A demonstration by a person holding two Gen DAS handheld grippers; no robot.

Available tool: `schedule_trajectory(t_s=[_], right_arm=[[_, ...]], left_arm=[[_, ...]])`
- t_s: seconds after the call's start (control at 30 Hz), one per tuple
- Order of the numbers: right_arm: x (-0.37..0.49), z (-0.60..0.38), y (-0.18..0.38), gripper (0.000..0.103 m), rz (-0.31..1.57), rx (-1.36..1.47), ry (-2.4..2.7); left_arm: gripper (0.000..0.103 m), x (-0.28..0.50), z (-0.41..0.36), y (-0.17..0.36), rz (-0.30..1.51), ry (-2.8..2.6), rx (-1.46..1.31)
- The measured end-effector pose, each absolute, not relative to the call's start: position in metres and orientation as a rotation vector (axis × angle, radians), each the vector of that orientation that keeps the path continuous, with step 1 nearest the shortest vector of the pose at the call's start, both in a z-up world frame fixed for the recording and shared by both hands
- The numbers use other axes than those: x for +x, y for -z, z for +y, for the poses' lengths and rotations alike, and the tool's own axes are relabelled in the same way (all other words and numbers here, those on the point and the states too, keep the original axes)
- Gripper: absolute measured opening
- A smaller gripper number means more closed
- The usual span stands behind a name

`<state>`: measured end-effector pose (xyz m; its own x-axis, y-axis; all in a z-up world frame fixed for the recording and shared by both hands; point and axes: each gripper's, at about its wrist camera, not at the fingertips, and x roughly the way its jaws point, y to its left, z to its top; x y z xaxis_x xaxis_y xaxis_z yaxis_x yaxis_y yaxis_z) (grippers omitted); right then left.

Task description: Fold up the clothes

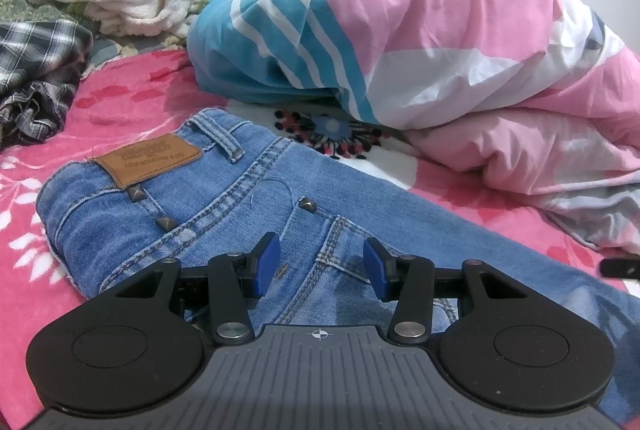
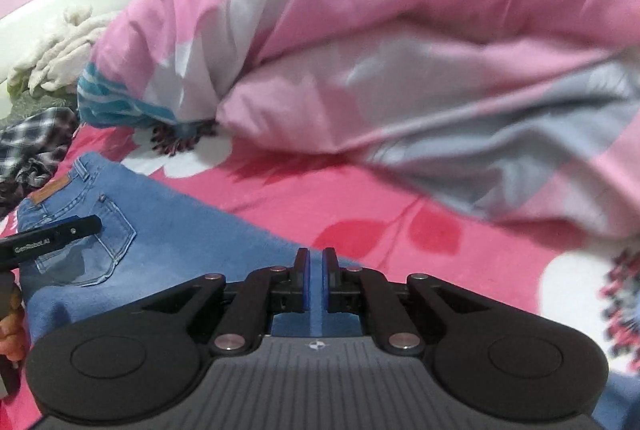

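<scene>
A pair of faded blue denim jeans [image 1: 224,197], with a brown leather waist patch [image 1: 148,159] and bronze studs, is laid flat on a pink floral bedsheet [image 1: 132,97], beside a bunched pink, white and blue duvet [image 1: 440,41]. Stitching and patch are shown sharply only by the left wrist view; the right view is blurred. The left claw [image 1: 322,268] is held half-wide above the back pocket, gripping nothing. The right claw [image 2: 316,280] is nearly closed, angled down over the denim, and whether cloth is pinched cannot be told.
</scene>
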<state>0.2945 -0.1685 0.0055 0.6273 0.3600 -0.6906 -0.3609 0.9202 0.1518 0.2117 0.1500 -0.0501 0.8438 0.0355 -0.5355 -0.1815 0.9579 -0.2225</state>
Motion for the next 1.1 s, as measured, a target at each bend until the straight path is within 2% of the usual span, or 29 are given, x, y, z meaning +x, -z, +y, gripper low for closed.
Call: schedule_trajectory(t_s=[0.2, 0.47, 0.7, 0.77, 0.83, 0.93, 1.1], right_arm=[[0.322, -0.174, 0.023, 0.005, 0.882, 0.150, -0.334], [0.310, -0.212, 0.004, 0.006, 0.831, 0.286, -0.245], [0.271, -0.231, -0.016, 0.008, 0.849, 0.260, -0.285], [0.261, -0.233, -0.016, 0.011, 0.867, 0.240, -0.281], [0.259, -0.234, -0.008, 0.018, 0.894, 0.202, -0.247], [0.263, -0.236, 0.008, 0.018, 0.935, 0.141, -0.163], [0.273, -0.249, 0.020, 0.017, 0.903, 0.192, -0.125]], left_arm=[[0.047, 0.208, 0.153, 0.041, 0.546, -0.085, -0.317], [0.048, 0.203, 0.138, 0.029, 0.522, 0.014, -0.312], [0.048, 0.204, 0.116, 0.034, 0.559, 0.094, -0.265], [0.048, 0.205, 0.112, 0.038, 0.576, 0.097, -0.256], [0.048, 0.206, 0.112, 0.041, 0.594, 0.092, -0.251], [0.048, 0.208, 0.113, 0.046, 0.618, 0.082, -0.249], [0.048, 0.208, 0.114, 0.046, 0.621, 0.080, -0.248]])
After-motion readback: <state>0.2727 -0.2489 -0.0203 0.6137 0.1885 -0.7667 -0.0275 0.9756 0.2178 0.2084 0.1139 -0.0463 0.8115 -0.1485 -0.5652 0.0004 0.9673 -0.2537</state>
